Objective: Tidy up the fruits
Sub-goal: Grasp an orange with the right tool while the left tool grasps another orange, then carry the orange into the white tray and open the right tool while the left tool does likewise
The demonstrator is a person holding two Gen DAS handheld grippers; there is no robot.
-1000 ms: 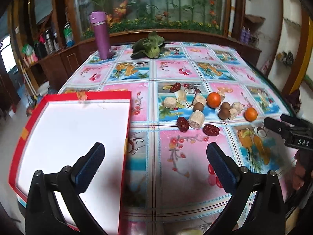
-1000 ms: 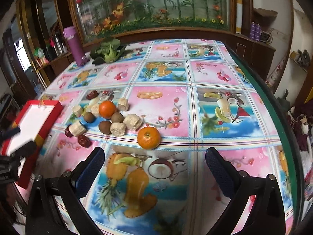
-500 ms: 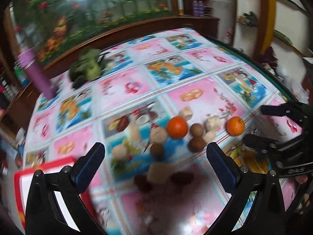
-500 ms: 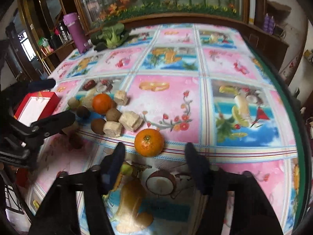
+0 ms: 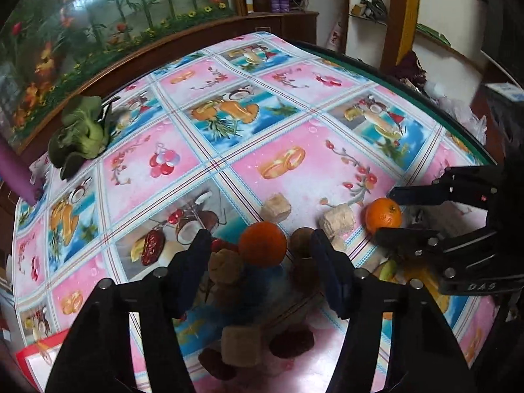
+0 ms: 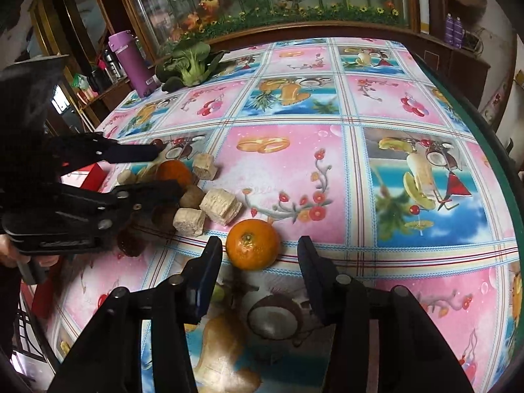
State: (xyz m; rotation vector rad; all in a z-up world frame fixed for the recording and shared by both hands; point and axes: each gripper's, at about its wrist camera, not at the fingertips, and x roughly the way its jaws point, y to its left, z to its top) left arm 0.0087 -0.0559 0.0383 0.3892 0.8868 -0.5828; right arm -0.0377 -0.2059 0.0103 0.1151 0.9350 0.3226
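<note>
Two oranges lie on the patterned tablecloth among brown kiwis (image 5: 303,239), dark red dates (image 5: 152,250) and beige chunks (image 5: 337,219). In the left wrist view my left gripper (image 5: 260,245) straddles the pile's orange (image 5: 262,244). Its jaws are closing, with gaps showing on both sides of the fruit. In the right wrist view my right gripper (image 6: 260,245) brackets the lone orange (image 6: 252,244). Those jaws are also closing, the left pad near the peel and the right pad apart. Each view shows the other gripper: right gripper (image 5: 383,214), left gripper (image 6: 168,170).
A red-rimmed white tray (image 5: 39,350) sits at the near left. A purple bottle (image 6: 131,62) and a green bok choy (image 6: 190,62) stand at the far side. The table's green edge (image 6: 484,124) runs along the right. A hand (image 6: 9,252) holds the left gripper.
My left gripper swung from above the red tray over to the fruit pile and its jaws narrowed around an orange. My right gripper dipped toward the lone orange and its jaws narrowed too.
</note>
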